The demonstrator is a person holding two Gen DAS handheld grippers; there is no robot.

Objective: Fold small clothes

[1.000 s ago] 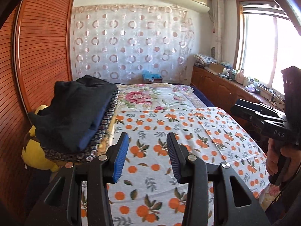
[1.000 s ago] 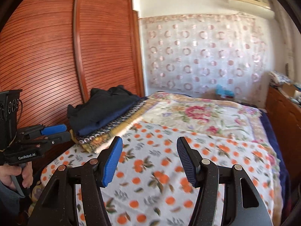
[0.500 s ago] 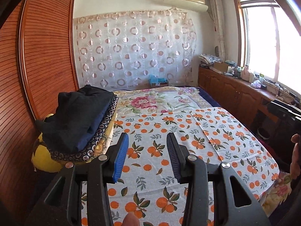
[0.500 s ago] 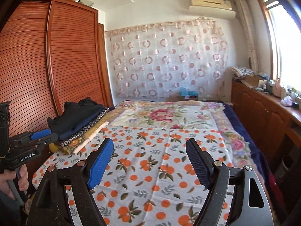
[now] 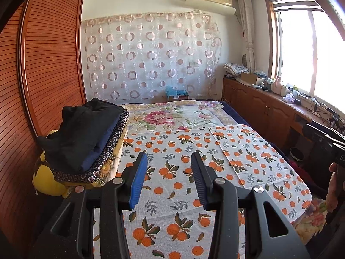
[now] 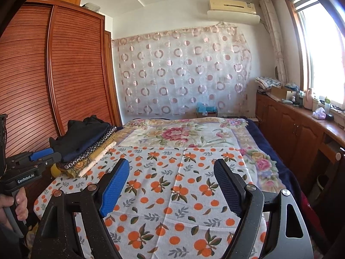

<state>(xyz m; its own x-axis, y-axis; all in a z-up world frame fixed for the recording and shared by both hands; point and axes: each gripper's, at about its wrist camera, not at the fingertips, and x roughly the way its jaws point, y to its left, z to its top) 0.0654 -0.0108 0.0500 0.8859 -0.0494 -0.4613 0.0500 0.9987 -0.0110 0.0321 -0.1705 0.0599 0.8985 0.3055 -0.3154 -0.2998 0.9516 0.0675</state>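
1. No real containers on the bed (image 6: 265, 149) itself. Closest things were a cardboard box (image 5: 248, 77) on the wooden counter (image 5: 280, 105) under the window and a small box with blue stuff on it (image 6: 206, 109) at the far end of the bed. Couldn't make out what was inside either.
2. The clothes were a folded stack (image 5: 86, 138) (image 6: 86, 142), black and navy pieces on top of patterned ones, sitting at the bed's left edge against the wardrobe (image 6: 64, 75), with a yellow plush thing (image 5: 46, 181) underneath.
3. Left gripper (image 5: 169, 179) was spread with nothing between its blue pads; the stack was just ahead and to its left, not touching.
4. Right gripper (image 6: 171, 187) was spread wider, also holding nothing, with the stack well off to its left.
5. The orange-print sheet (image 5: 183, 172) (image 6: 183, 172) lay flat in front of both, with a smaller matching cloth (image 5: 248, 151) on its right part. Tight gap on the wardrobe side; a narrow aisle ran along the counter side.
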